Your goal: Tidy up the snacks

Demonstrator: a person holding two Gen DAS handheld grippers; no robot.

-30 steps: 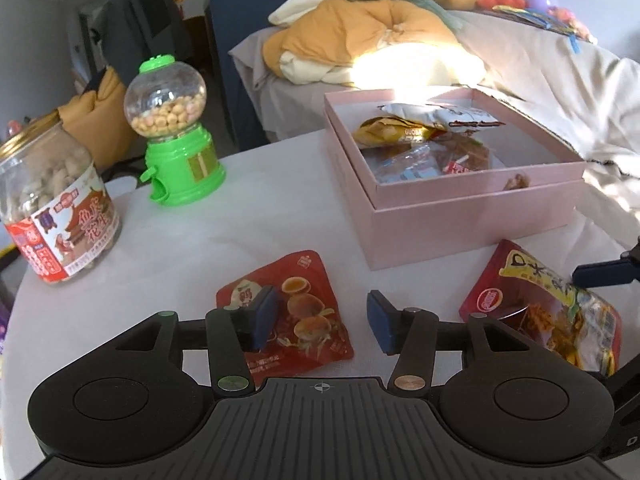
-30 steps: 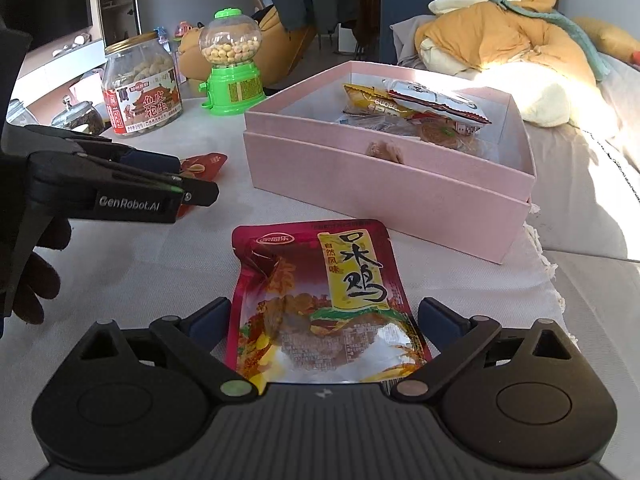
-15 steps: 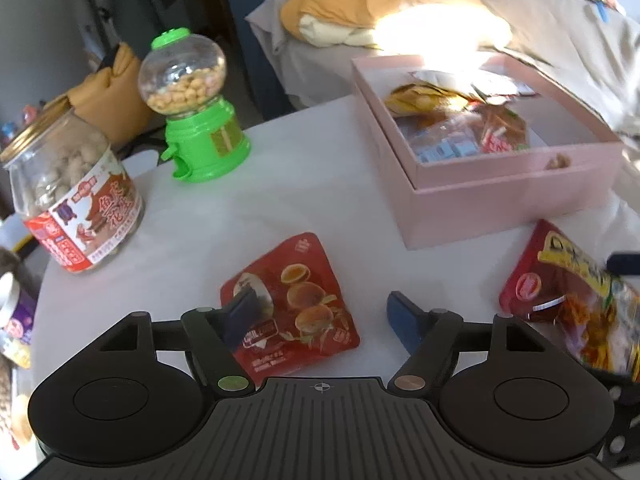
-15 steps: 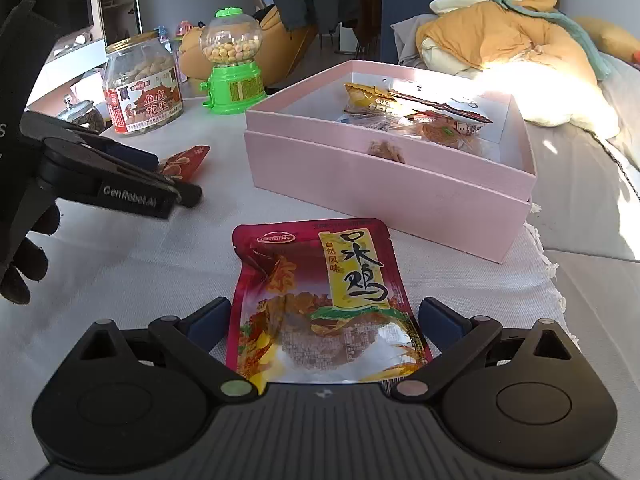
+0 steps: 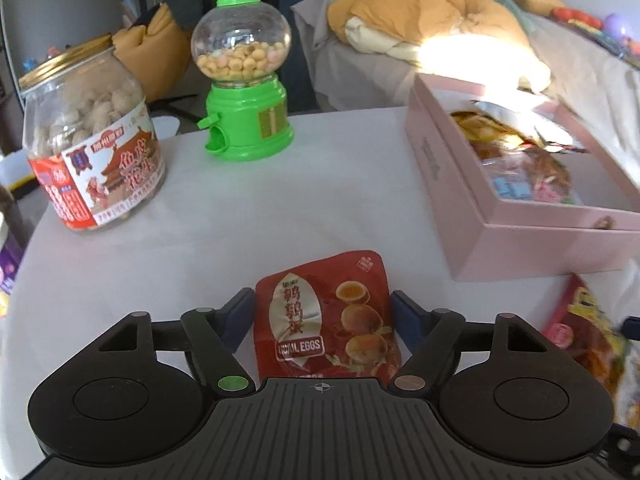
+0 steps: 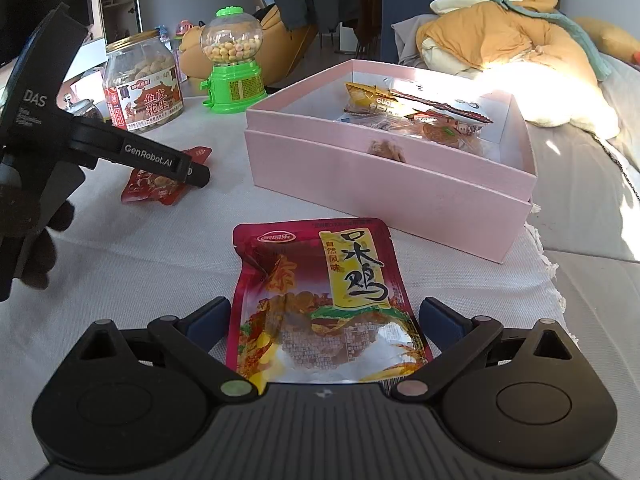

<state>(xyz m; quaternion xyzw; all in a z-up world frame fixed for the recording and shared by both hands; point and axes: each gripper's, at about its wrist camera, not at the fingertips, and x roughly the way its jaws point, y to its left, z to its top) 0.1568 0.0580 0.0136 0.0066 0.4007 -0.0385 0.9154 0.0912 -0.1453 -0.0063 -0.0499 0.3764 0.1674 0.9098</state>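
Note:
A red quail-egg packet point(image 5: 328, 316) lies flat on the white table between the open fingers of my left gripper point(image 5: 324, 312); it also shows in the right wrist view point(image 6: 160, 184), under the left gripper point(image 6: 192, 170). A dark red chicken snack packet point(image 6: 320, 300) lies between the open fingers of my right gripper point(image 6: 324, 318), and shows at the right edge of the left wrist view point(image 5: 588, 340). Neither packet is gripped. An open pink box point(image 6: 384, 192) holds several snack packets point(image 6: 416, 116); it also shows in the left wrist view point(image 5: 460, 184).
A peanut jar with a gold lid point(image 5: 92, 144) and a green candy dispenser point(image 5: 244, 80) stand at the table's far left. A bed with an orange jacket point(image 6: 504, 28) lies behind the box. The table edge point(image 6: 548, 264) runs close on the right.
My left gripper has swung left and moved forward, so the quail-egg packet now lies centred between its fingers. The right gripper and the chicken packet have not moved.

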